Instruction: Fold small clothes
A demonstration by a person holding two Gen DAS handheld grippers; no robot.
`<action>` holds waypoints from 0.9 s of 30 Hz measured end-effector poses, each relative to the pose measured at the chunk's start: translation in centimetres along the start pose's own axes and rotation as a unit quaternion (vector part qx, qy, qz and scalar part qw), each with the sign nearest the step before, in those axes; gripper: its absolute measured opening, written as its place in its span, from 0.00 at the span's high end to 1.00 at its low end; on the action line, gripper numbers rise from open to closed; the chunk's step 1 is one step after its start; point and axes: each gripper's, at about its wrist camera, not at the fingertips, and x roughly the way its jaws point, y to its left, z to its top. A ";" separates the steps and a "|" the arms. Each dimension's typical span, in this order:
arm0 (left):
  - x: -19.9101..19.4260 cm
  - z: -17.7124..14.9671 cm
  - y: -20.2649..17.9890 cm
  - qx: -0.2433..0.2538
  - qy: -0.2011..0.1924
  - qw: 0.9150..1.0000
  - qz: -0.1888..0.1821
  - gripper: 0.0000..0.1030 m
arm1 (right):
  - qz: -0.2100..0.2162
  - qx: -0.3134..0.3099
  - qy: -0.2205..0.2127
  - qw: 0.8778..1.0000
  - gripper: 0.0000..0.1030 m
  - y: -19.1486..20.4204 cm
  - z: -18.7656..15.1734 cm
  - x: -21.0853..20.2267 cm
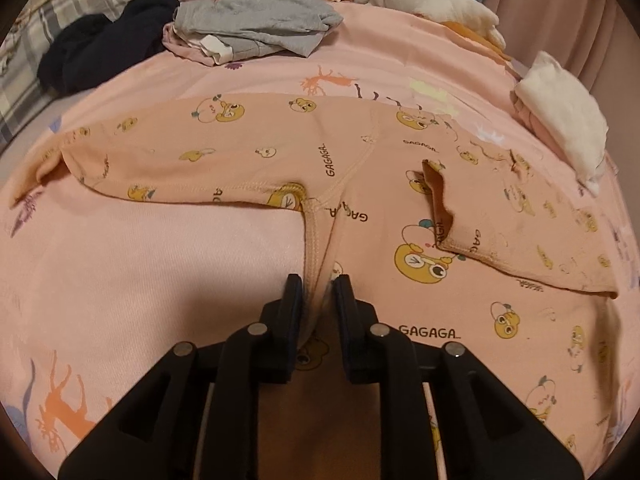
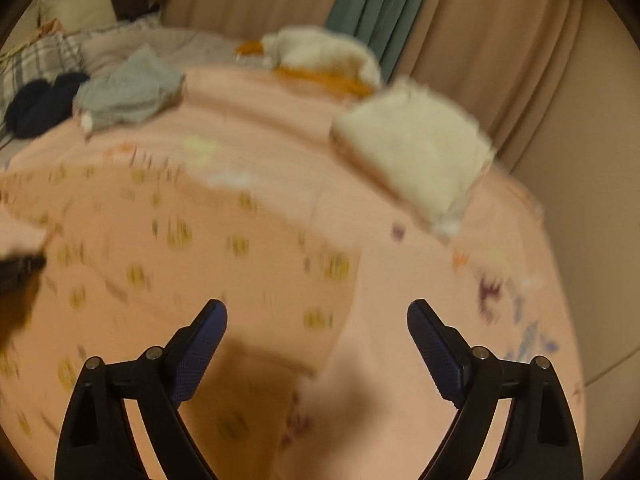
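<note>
As I look along my two tongs, this is what lies before me.

Left tongs (image 1: pixel 316 284): clamped on a seamed edge of the peach printed garment (image 1: pixel 248 152), the cloth pinched between both fingers and drawn up toward me.

Right tongs (image 2: pixel 317 312): spread wide with nothing between the fingers, hovering above the garment's right side; this view is blurred.

Garment: child-sized, peach, printed with yellow cartoon faces and the word GAGAGA; it lies across the middle of the bed, one sleeve stretched flat to the left, another part folded over on the right with its hem showing.

Surface: a bed under a pink bedspread (image 1: pixel 140 280) with orange and purple animal figures printed on it; the garment lies directly on this.

Far left of bed: a dark navy garment (image 1: pixel 100 52) bunched up, touching a plaid pillow (image 1: pixel 24 48).

Far middle: a gray garment (image 1: pixel 256 16) heaped loosely over pale pink cloth, just beside the navy one.

Right edge: a folded white cloth (image 1: pixel 564 116) stacked on something pink, well apart from my left tongs.

Far right: a white and orange plush toy (image 1: pixel 432 0) lying along the bed's back edge.

Room: beige curtains (image 2: pixel 500 60) hang behind the bed, with a teal curtain (image 2: pixel 380 4) panel between them.
</note>
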 end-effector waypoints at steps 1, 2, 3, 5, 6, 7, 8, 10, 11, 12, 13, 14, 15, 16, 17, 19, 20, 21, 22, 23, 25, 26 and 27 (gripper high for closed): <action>0.1 0.1 0.2 -0.008 -0.001 1.000 -0.003 0.80 | 0.012 0.011 0.018 1.000 0.12 -0.3 -0.9 1.0; 0.0 0.2 0.5 -0.018 -0.001 1.000 -0.010 0.79 | 0.032 0.027 0.037 0.998 0.12 -0.6 -1.8 2.4; 0.0 0.2 0.8 -0.030 0.001 0.999 -0.019 0.77 | 0.055 0.040 0.046 0.997 0.12 -0.8 -2.4 3.3; -0.3 0.5 1.2 -0.049 0.019 0.998 -0.041 0.70 | 0.083 0.076 0.066 0.991 0.12 -1.4 -3.5 5.5; -0.5 0.9 1.3 -0.063 0.036 0.996 -0.058 0.63 | 0.082 0.091 0.076 0.990 0.12 -1.9 -3.9 6.4; -0.9 1.2 1.2 -0.077 0.049 0.993 -0.072 0.60 | 0.077 0.102 0.085 0.988 0.12 -2.2 -4.3 7.4; -1.4 1.6 1.0 -0.087 0.056 0.991 -0.084 0.60 | 0.075 0.113 0.093 0.986 0.12 -2.6 -4.7 8.4; -2.7 2.5 0.0 -0.097 0.052 0.987 -0.114 0.57 | 0.096 0.132 0.084 0.983 0.12 -3.1 -5.5 9.6; -3.1 3.0 -0.6 -0.102 0.051 0.985 -0.131 0.53 | 0.096 0.135 0.075 0.983 0.12 -3.5 -5.5 9.6; -3.2 3.2 -1.1 -0.110 0.057 0.982 -0.145 0.44 | 0.093 0.141 0.068 0.983 0.12 -3.4 -5.4 9.7; -2.8 3.4 -1.8 -0.124 0.072 0.976 -0.163 0.38 | 0.084 0.147 0.066 0.983 0.11 -3.0 -5.3 9.9; -2.2 3.5 -2.4 -0.137 0.090 0.971 -0.173 0.38 | 0.078 0.143 0.063 0.985 0.10 -2.6 -5.3 10.0; -1.7 3.5 -2.8 -0.146 0.100 0.969 -0.173 0.38 | 0.070 0.133 0.057 0.987 0.09 -2.1 -5.2 10.1; -1.0 3.5 -3.1 -0.154 0.111 0.968 -0.163 0.39 | 0.068 0.128 0.053 0.988 0.09 -1.9 -5.1 10.2; -0.4 3.3 -3.3 -0.165 0.125 0.967 -0.148 0.39 | 0.071 0.132 0.051 0.987 0.09 -2.0 -5.1 10.2; -0.3 3.1 -3.2 -0.181 0.128 0.964 -0.145 0.41 | 0.084 0.144 0.042 0.985 0.08 -2.7 -5.5 10.1; -0.9 3.2 -3.1 -0.181 0.117 0.967 -0.139 0.41 | 0.096 0.152 0.036 0.983 0.08 -3.3 -5.8 10.0; -1.6 3.3 -2.9 -0.175 0.099 0.972 -0.125 0.41 | 0.104 0.157 0.033 0.982 0.08 -3.9 -6.0 10.0; -2.3 3.6 -2.7 -0.165 0.075 0.978 -0.103 0.41 | 0.111 0.163 0.030 0.980 0.07 -4.4 -6.3 9.7; -3.1 3.8 -2.3 -0.158 0.054 0.983 -0.077 0.41 | 0.117 0.167 0.029 0.978 0.06 -4.7 -6.4 9.7; -4.0 4.0 -1.7 -0.136 0.038 0.990 -0.009 0.41 | 0.122 0.165 0.031 0.978 0.03 -4.7 -6.4 9.8; -4.2 4.1 -1.3 -0.127 0.040 0.991 0.019 0.41 | 0.117 0.158 0.034 0.980 0.02 -4.4 -6.2 9.9; -4.6 4.0 -0.7 -0.130 0.040 0.990 0.023 0.42 | 0.108 0.149 0.037 0.982 0.01 -4.0 -6.1 10.0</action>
